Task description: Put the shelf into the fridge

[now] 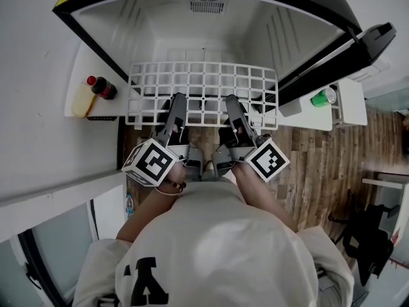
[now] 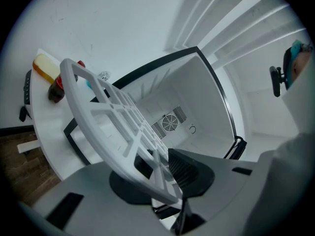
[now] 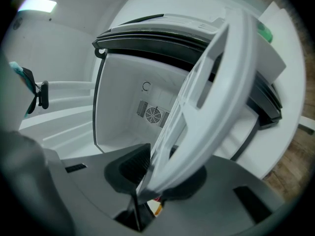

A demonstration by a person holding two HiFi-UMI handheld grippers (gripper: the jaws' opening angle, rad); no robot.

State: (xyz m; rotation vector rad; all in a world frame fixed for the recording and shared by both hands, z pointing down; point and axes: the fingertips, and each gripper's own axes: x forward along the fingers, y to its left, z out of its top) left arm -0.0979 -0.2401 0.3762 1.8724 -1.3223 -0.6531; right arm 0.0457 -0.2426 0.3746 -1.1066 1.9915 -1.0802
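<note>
A white grid shelf (image 1: 203,88) is held level in front of the open fridge (image 1: 160,27), its far edge at the mouth of the white cavity. My left gripper (image 1: 176,110) is shut on the shelf's near edge left of centre. My right gripper (image 1: 233,110) is shut on the same edge right of centre. In the left gripper view the shelf (image 2: 113,117) runs from between the jaws of the left gripper (image 2: 162,176) toward the cavity. In the right gripper view the shelf (image 3: 211,97) rises from the jaws of the right gripper (image 3: 157,176).
A fan vent (image 1: 208,3) sits in the fridge's back wall. A white ledge (image 1: 77,75) at the left holds a dark red-capped bottle (image 1: 102,88) and a yellow bottle (image 1: 82,101). The black-edged door (image 1: 345,50) stands open at the right with a green item (image 1: 324,97). Wood floor (image 1: 307,165) lies below.
</note>
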